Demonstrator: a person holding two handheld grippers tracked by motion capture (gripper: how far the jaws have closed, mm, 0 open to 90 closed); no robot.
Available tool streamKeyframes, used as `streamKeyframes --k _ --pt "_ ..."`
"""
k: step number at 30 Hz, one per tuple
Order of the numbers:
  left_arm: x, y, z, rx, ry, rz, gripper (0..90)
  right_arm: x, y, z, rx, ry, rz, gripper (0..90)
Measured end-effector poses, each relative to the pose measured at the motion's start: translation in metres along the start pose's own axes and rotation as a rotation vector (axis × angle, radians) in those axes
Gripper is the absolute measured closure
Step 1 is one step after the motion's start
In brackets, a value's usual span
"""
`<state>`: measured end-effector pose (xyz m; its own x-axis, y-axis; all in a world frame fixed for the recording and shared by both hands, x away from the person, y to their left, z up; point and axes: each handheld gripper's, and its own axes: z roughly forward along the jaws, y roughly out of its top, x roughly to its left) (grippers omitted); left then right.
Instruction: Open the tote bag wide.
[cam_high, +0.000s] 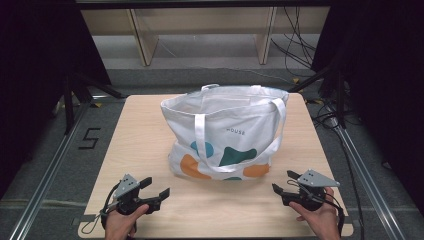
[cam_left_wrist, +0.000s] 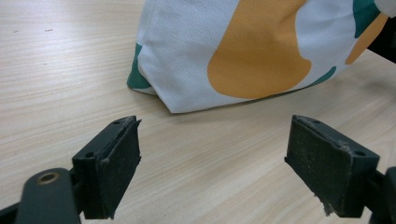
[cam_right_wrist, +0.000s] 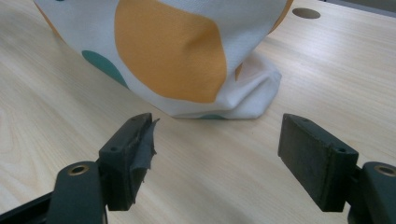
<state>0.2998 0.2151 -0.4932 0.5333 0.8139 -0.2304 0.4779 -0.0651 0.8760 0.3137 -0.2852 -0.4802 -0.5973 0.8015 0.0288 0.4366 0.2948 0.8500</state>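
Tote bag, white with orange and teal shapes, stands upright mid-table. Left gripper and right gripper near it, apart, jaws wide, empty.

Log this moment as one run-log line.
left gripper: open, empty, near table edge | right gripper: open, empty | tote bag: upright, mouth open, untouched | table

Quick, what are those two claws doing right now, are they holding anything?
Left claw: open, holding nothing, near the tote bag.
Right claw: open, holding nothing.
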Motion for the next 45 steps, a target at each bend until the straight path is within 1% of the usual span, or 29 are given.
streamKeyframes --k 2,3,4,6,8,12,14,15,16,18,19,20,22,24,25,26,27,28,29,30,31,33,35,38,40,41,42,44,45 --pt "0.0 0.0 0.0 0.002 0.004 0.0 16.5 -0.001 0.0 0.0 -0.003 0.003 -0.015 27.7" --pt "0.001 0.0 0.0 0.004 0.001 0.0 16.5 0.001 0.0 0.0 0.006 0.002 0.01 27.7" --pt "0.001 0.0 0.0 0.004 -0.001 0.002 16.5 -0.002 0.0 0.001 -0.003 0.007 -0.023 27.7" --pt "0.001 0.0 0.0 0.004 -0.002 0.002 16.4 0.001 0.0 0.0 0.004 0.003 0.006 27.7" --pt "0.001 0.0 0.0 0.004 0.001 0.002 16.4 -0.001 0.0 0.001 -0.005 -0.001 -0.024 27.8" --pt "0.001 0.0 0.0 0.0 0.013 0.0 16.5 -0.002 0.0 0.001 -0.003 0.005 -0.021 29.1" --pt "0.002 0.0 -0.001 -0.001 0.008 -0.01 17.3 -0.001 0.0 0.0 0.0 0.003 -0.014 30.6" --pt "0.002 0.002 -0.001 -0.008 -0.015 -0.045 18.0 -0.003 0.0 -0.001 -0.004 0.0 -0.024 31.2" --pt "0.002 0.003 -0.001 -0.007 -0.023 -0.049 19.6 -0.002 0.0 -0.001 -0.007 0.009 -0.003 32.4" --pt "0.002 0.004 -0.001 -0.008 -0.042 -0.069 24.8 -0.004 0.002 -0.004 -0.008 0.009 -0.006 36.4" --pt "0.003 0.006 -0.001 -0.017 -0.05 -0.074 27.0 -0.007 0.004 -0.004 -0.025 0.004 -0.038 37.4" --pt "0.003 0.006 -0.001 -0.017 -0.05 -0.074 32.1 -0.006 0.005 -0.007 -0.019 0.017 0.013 40.1" --pt "0.002 0.011 -0.004 -0.026 -0.037 -0.066 46.4 -0.011 0.011 -0.011 -0.045 0.03 -0.007 49.7" --pt "0.003 0.017 -0.007 -0.031 -0.054 -0.022 61.7 -0.012 0.02 -0.018 -0.044 0.054 -0.023 61.1" --pt "0.001 0.021 -0.009 -0.038 -0.055 0.02 66.2 -0.012 0.026 -0.024 -0.056 0.052 -0.037 68.5" --pt "0.0 0.023 -0.009 -0.034 -0.051 0.051 66.2 -0.012 0.026 -0.024 -0.056 0.052 -0.037 68.5" --pt "-0.002 0.031 -0.01 -0.043 -0.041 0.083 77.1 -0.016 0.037 -0.031 -0.097 0.052 -0.091 77.6" --pt "-0.002 0.036 -0.01 -0.054 -0.05 0.079 80.6 -0.015 0.041 -0.035 -0.099 0.059 -0.085 81.0" --pt "-0.002 0.042 -0.01 -0.058 -0.046 0.09 83.6 -0.019 0.047 -0.036 -0.142 0.047 -0.132 85.1" --pt "-0.002 0.042 -0.01 -0.058 -0.046 0.09 86.0 -0.019 0.047 -0.036 -0.142 0.047 -0.132 85.1" --pt "-0.003 0.049 -0.01 -0.072 -0.045 0.1 87.7 -0.02 0.062 -0.042 -0.162 0.05 -0.15 89.7" --pt "-0.004 0.068 -0.013 -0.089 -0.037 0.123 89.3 -0.02 0.075 -0.048 -0.167 0.058 -0.137 90.0" --pt "-0.006 0.077 -0.014 -0.1 -0.036 0.127 89.4 -0.022 0.083 -0.05 -0.192 0.051 -0.165 90.0" --pt "-0.008 0.106 -0.016 -0.114 -0.038 0.16 89.4 -0.023 0.119 -0.061 -0.256 0.022 -0.225 90.0" --pt "-0.01 0.122 -0.014 -0.128 -0.051 0.165 89.3 -0.023 0.134 -0.066 -0.26 0.013 -0.223 90.0" --pt "-0.01 0.122 -0.014 -0.128 -0.051 0.165 89.2 -0.023 0.134 -0.066 -0.26 0.013 -0.223 90.0" --pt "-0.012 0.134 -0.012 -0.126 -0.058 0.177 89.2 -0.026 0.152 -0.07 -0.284 -0.006 -0.228 90.0" --pt "-0.014 0.142 -0.011 -0.134 -0.06 0.177 89.1 -0.027 0.158 -0.071 -0.287 -0.012 -0.231 90.0" --pt "-0.015 0.154 -0.009 -0.144 -0.074 0.167 89.1 -0.033 0.174 -0.07 -0.288 -0.024 -0.218 90.0"
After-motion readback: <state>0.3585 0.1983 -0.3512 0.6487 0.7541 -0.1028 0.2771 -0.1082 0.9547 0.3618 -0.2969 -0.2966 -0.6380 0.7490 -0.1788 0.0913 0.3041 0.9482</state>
